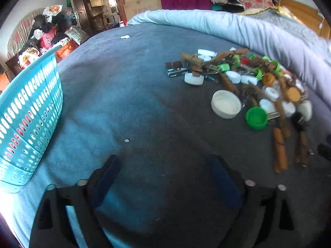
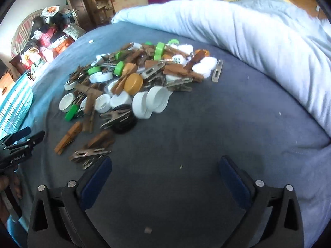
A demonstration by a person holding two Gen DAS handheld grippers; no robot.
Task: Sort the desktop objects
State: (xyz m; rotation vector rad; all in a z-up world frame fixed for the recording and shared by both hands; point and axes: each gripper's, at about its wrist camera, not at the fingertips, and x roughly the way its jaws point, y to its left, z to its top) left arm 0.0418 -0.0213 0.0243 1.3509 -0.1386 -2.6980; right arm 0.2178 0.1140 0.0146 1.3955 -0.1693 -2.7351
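Observation:
A pile of bottle caps and clothespins (image 2: 132, 78) lies on the grey-blue bed sheet (image 2: 206, 128); it also shows in the left wrist view (image 1: 244, 82) at the right. It holds white, green and orange caps, wooden pegs and metal clips. A metal clip (image 2: 89, 157) lies just ahead of my right gripper's left finger. My right gripper (image 2: 165, 165) is open and empty, near the pile's front edge. My left gripper (image 1: 165, 165) is open and empty over bare sheet, left of the pile; it also shows in the right wrist view (image 2: 24, 138).
A teal perforated basket (image 1: 29, 119) stands at the left, also showing in the right wrist view (image 2: 14, 107). A rolled pale-blue quilt (image 2: 258, 47) borders the pile at the back and right. Cluttered boxes and bags (image 1: 47, 37) lie beyond the bed's far left edge.

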